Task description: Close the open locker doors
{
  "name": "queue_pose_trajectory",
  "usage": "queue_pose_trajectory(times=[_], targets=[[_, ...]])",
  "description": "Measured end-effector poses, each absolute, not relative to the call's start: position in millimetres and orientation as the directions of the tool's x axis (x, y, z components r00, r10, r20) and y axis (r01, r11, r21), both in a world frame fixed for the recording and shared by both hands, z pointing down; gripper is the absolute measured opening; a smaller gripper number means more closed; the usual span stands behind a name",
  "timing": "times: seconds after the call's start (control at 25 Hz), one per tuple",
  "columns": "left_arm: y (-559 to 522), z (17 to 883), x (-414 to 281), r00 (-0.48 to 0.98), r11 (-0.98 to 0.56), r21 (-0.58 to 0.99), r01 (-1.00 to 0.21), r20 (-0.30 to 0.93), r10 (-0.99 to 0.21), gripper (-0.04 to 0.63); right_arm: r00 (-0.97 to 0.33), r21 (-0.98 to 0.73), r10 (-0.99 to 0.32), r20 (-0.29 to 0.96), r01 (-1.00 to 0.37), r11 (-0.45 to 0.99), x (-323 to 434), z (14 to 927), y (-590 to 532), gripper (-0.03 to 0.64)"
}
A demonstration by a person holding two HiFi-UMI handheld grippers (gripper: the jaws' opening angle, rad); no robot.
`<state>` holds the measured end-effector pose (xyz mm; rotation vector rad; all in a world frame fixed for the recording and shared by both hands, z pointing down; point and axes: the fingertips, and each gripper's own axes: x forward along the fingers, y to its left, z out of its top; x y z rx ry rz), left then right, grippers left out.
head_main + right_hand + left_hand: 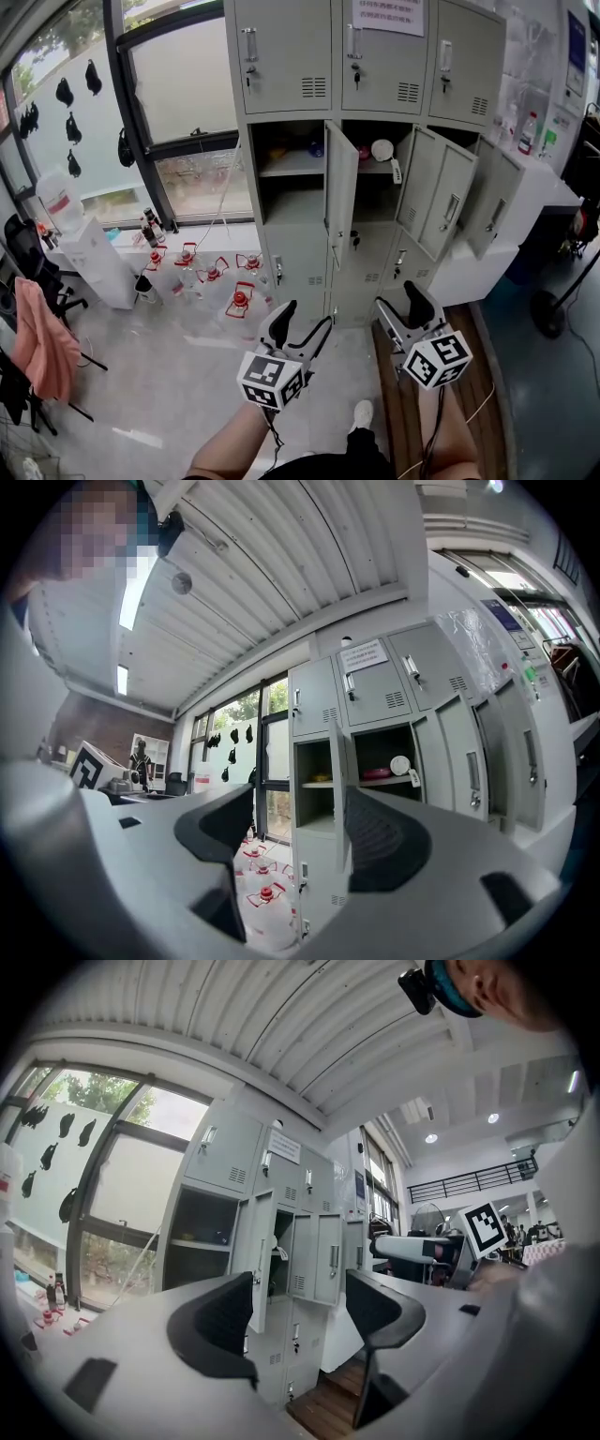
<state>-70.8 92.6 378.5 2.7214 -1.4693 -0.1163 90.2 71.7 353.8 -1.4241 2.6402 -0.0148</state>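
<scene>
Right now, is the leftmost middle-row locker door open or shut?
Open. The door stands swung outward, nearly edge-on to the head view, baring the shelf and the dark inside beside it.

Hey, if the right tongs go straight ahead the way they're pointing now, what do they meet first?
Probably the edge of the open locker door, which lines up between the open right tongs; nothing nearer shows, though depth is unclear.

Red-capped jugs (240, 300) nr window (187, 84) — pink cloth (42, 342) far left.

text: none legible | notice (388, 14) on locker (281, 58): print blurred (red lines)
</scene>
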Motion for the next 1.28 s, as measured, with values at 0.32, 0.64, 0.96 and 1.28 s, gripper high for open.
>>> queue_pose_trajectory(times=[0.32, 0.64, 0.96, 1.28], targets=[[17.6, 377.7, -53.3, 0.513, -0.515, 0.073, -0.854, -0.045, -0.857, 0.318, -0.578, -0.069, -0.809, -0.109, -0.807, 0.586, 104.5, 355.3, -9.5, 0.304], [-63.9, 374.7, -30.4, 0.476, -0.477, 0.064, -0.876, -0.043, -0.879, 0.318, -0.620, -0.095, -0.776, -0.115, -0.771, 0.630, 121.0, 355.2, -101.3, 0.305], [-122.6, 372.8, -8.2, 0.432, -0.434, 0.065, -0.899, -0.042, -0.901, 0.318, -0.664, -0.098, -0.741, -0.097, -0.735, 0.671, 136.9, 358.2, -162.4, 0.304], [-161.0, 369.6, 8.2, 0.372, -0.376, 0.066, -0.924, -0.058, -0.926, 0.318, -0.708, -0.114, -0.699, -0.098, -0.690, 0.715, 152.0, 359.6, -201.6, 0.304]])
